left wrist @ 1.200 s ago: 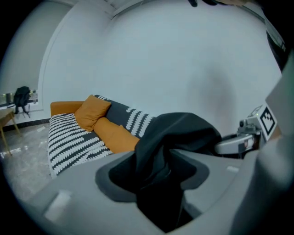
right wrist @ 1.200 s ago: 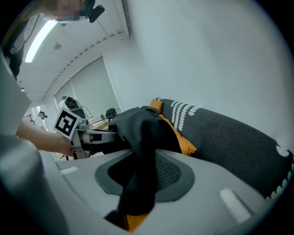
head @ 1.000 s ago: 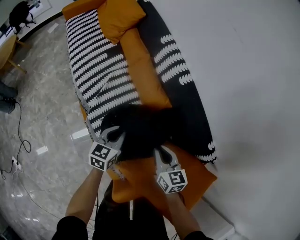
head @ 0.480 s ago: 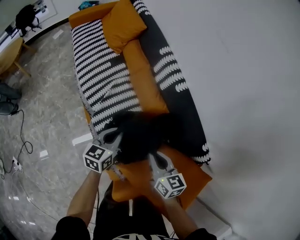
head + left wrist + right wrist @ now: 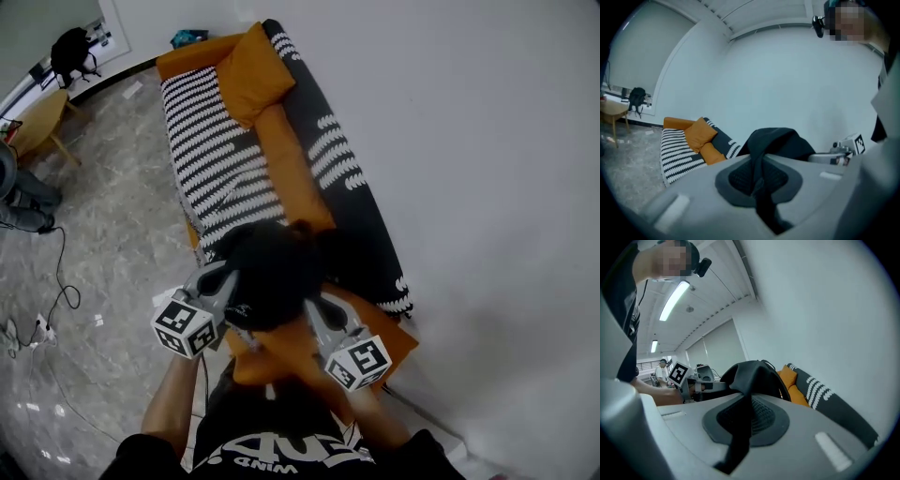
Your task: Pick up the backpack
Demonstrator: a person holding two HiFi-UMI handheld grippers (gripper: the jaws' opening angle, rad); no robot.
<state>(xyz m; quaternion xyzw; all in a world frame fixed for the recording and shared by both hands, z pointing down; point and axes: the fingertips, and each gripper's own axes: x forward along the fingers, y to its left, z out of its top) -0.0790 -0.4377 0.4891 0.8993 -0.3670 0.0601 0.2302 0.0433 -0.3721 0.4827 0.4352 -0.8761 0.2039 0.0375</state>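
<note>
Fingers [image 5: 736,179] of the left gripper [image 5: 228,281] are pressed together on a black strap [image 5: 759,161] of the backpack [image 5: 267,272]; the webbing runs down between the two dark pads with no gap showing. That gripper reaches in from the near left, and its marker cube sits closest to the person. The backpack is a soft black bag that hangs between the two grippers, over the near end of the sofa [image 5: 291,173]. In the left gripper view its rounded top stands against the white wall. Whether its underside touches the seat cannot be told. On its right side, the right gripper [image 5: 314,311] reaches in from the near right. Its fingers [image 5: 768,416] are likewise clamped on a black strap [image 5: 742,430], which drops between the pads.

At the far left, on the grey marble floor [image 5: 103,234], stands a wooden table [image 5: 42,122], and a black cable [image 5: 61,281] trails nearer the person. The sofa is orange and runs away along the wall. A black-and-white striped cover [image 5: 216,169] lies over its left part, an orange cushion [image 5: 253,70] sits at its far end, and a dark throw with white marks [image 5: 352,216] covers the backrest. A plain white wall [image 5: 478,187] fills the right.
</note>
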